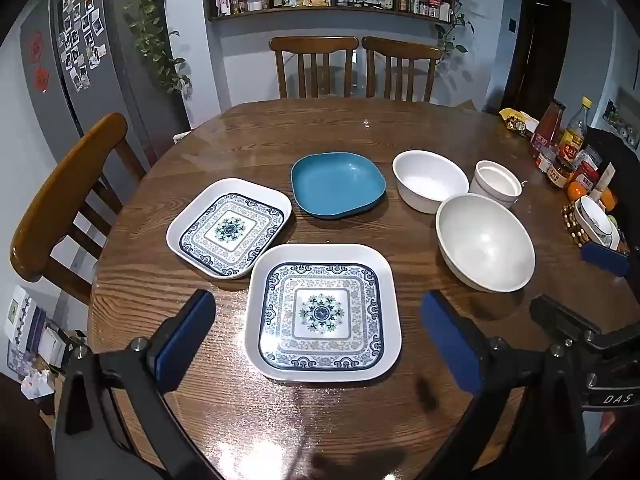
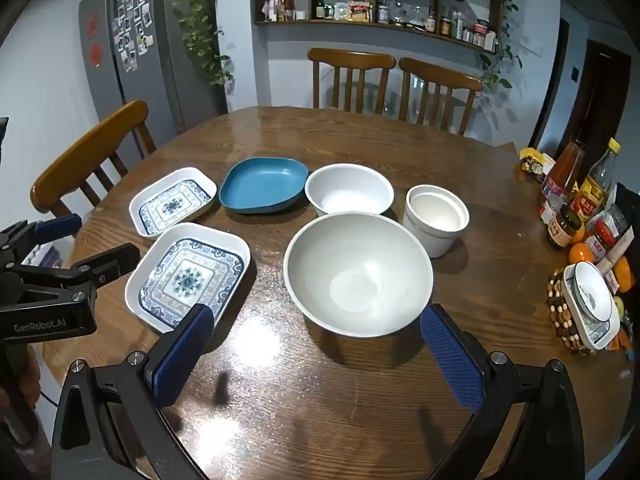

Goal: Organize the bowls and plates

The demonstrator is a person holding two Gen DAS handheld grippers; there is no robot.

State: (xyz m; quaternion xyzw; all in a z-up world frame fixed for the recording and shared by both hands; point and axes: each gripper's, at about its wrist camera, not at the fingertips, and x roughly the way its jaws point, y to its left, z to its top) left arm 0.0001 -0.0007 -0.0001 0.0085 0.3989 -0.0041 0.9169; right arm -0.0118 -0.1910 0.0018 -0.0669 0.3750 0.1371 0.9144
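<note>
Two patterned square plates [image 1: 322, 312] [image 1: 229, 228] sat touching on the round wooden table [image 1: 248, 136], a blue plate [image 1: 338, 184] just behind them. To their right clustered a grey bowl [image 2: 358, 274], a white bowl [image 2: 349, 194] and a white crock [image 2: 436, 220]. The left gripper [image 1: 320, 340] and right gripper [image 2: 320, 354] hovered above, jaws spread wide, grasping nothing.

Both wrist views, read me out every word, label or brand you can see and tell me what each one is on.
"DAS" – on the black body of the right gripper, at the left wrist view's right edge.
"GenRobot.AI" – on the black body of the left gripper, at the right wrist view's left edge.
Labels on the sauce bottles and jars: printing shows, too small to read.
Red signs on the fridge: not readable.
Shelf jars: too blurred.
</note>
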